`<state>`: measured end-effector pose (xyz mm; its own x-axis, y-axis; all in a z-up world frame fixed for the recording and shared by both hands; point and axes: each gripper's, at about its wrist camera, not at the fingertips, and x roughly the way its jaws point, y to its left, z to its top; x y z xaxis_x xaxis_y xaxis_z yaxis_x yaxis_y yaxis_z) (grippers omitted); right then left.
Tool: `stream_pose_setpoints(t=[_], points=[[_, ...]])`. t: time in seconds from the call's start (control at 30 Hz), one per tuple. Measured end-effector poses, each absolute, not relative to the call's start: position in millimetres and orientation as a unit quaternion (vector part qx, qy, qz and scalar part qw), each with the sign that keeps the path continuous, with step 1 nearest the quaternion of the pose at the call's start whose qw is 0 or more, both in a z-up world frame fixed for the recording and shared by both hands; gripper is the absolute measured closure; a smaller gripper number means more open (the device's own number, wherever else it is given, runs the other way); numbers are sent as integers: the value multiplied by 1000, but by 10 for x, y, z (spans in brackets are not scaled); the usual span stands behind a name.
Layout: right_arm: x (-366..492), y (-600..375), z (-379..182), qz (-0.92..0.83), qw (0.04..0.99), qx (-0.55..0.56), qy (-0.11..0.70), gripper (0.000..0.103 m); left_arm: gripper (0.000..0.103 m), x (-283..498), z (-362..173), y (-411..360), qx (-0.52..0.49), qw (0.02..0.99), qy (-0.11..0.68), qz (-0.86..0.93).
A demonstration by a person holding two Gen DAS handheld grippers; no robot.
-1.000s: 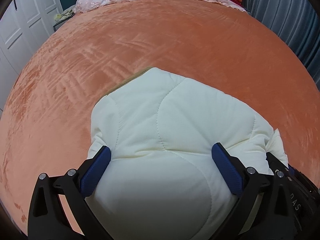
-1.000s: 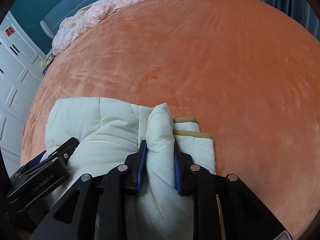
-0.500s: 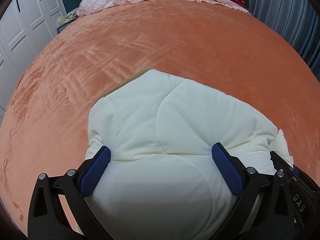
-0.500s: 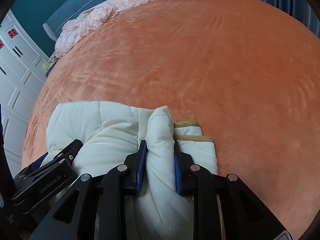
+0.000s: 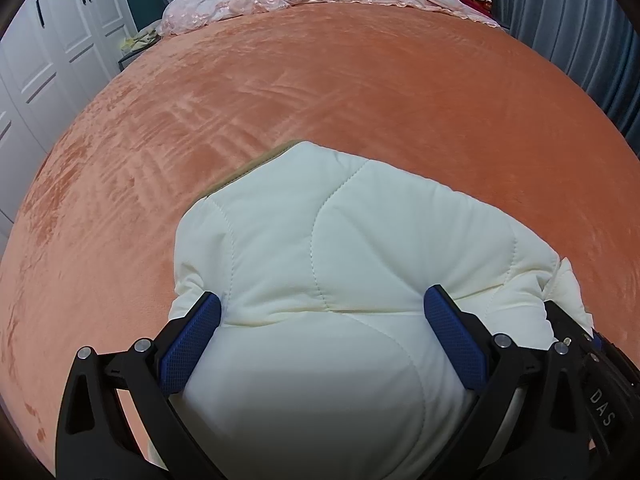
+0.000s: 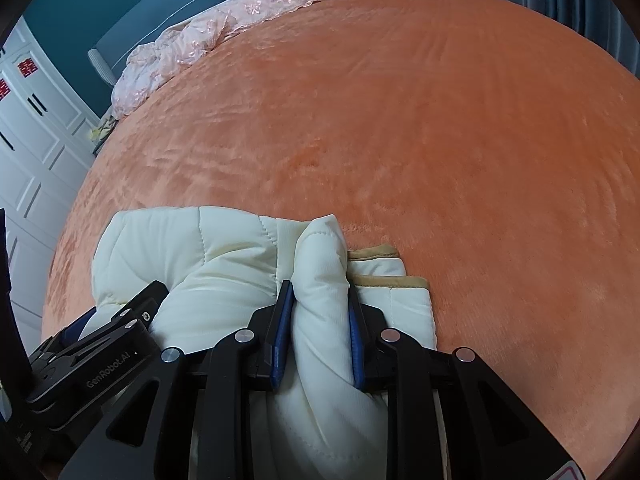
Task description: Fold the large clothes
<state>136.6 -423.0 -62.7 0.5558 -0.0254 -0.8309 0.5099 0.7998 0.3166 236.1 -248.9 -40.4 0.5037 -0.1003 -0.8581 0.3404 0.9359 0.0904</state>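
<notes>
Black skeletal frames on both tools, triangular cut-outs, round silver screw heads at the joints. The left gripper (image 5: 322,320) carries textured blue pads (image 5: 454,340), white "DAS" lettering alongside; the right gripper (image 6: 319,300) has slim blue pads (image 6: 280,340), "GenRobot.AI" printed nearby.

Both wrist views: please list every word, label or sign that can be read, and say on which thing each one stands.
"GenRobot.AI": on the black body of the left gripper, seen in the right wrist view.
"DAS": on the black body of the right gripper, at the left wrist view's right edge; maybe part of a longer word.
Red paper signs on the white wardrobe doors: too small to read.
Pink label, right wrist view's bottom edge: cut off, unreadable.
</notes>
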Motion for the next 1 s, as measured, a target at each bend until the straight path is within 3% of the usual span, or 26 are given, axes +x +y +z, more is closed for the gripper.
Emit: stream_pose_setpoints(t=[0.27,0.47,0.5,0.6,0.63,0.83,1.0], points=[[1359,-4195,-622,-165,845,268,432,82,5,2368,-431,-2492,125,863,474,-124],[1116,-4302,-550,-159,858,322,368,79,5,2360,-359,-2378,94,864,473,-145],[1030,-4320,-493,-170,859,331,353,73,5,2351,-318,-2328,82,864,473,-152],[721,-4329,-248,-238,857,333,315,40,5,2261,-87,-2087,62,871,466,-146],[607,-4322,-173,-243,858,333,306,34,5,2215,3,-1967,48,873,465,-142],[294,-4251,-226,-154,830,351,405,34,5,1996,35,-1166,-42,820,541,-182],[123,-4244,-404,-85,794,434,417,33,5,1821,-187,-842,-115,769,589,-222]])
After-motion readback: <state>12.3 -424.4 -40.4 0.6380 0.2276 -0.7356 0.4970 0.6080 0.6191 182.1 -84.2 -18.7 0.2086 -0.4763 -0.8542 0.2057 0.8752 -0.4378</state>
